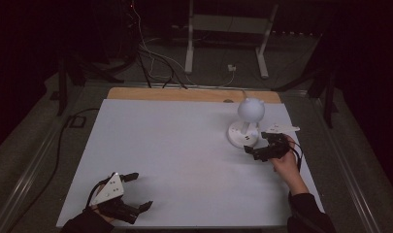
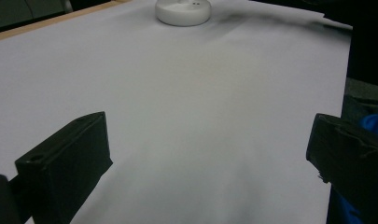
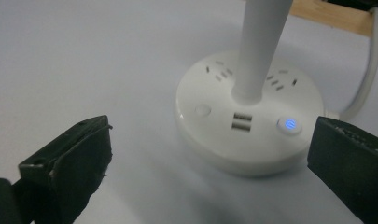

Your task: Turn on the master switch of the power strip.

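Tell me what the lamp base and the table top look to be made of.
Lamp base: smooth white moulded plastic, by its soft sheen, socket slots and blue-lit button. Table top: a matte white sheet, perhaps paper or laminate, over what looks like a wooden board, tan and bare along the far edge.

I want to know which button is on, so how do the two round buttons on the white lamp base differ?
On the lamp base, the right button glows blue with a lit symbol; the left button is plain white and unlit. The right button sits nearer the base's edge, the left one farther in. Both are small, round and flank the twin USB ports.
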### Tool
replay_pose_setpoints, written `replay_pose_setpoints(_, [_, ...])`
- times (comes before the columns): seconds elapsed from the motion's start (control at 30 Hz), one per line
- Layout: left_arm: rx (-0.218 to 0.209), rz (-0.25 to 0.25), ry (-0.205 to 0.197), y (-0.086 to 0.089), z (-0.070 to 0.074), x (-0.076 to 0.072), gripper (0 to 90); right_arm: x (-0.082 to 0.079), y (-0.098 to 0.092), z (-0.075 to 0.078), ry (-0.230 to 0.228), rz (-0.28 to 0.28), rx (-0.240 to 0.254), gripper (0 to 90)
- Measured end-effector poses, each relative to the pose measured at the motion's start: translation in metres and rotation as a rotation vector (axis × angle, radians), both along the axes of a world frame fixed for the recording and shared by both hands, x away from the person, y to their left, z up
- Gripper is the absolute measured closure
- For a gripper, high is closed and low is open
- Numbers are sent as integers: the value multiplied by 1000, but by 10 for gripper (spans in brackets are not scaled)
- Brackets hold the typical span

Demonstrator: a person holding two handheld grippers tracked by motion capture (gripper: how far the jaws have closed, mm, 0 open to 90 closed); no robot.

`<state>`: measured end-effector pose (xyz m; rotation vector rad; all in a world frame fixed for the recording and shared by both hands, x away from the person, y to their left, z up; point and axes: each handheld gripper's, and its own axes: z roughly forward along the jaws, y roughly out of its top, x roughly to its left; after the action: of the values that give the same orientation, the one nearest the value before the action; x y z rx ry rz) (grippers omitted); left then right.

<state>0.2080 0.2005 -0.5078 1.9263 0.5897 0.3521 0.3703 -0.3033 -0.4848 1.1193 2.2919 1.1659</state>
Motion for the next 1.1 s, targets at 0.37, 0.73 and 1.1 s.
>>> replay_pose_setpoints(0.37, [1, -2, 0, 0, 0, 0, 2, -27, -2, -7, -2, -33, 22, 0])
replay_pose_setpoints(0.73, [3, -5, 0, 0, 0, 0, 2, -55, -3, -12, 20, -35, 4, 0])
replay_pose_setpoints(1.1, [5, -6, -2, 0, 1, -1, 2, -81, -4, -24, 32, -37, -8, 0])
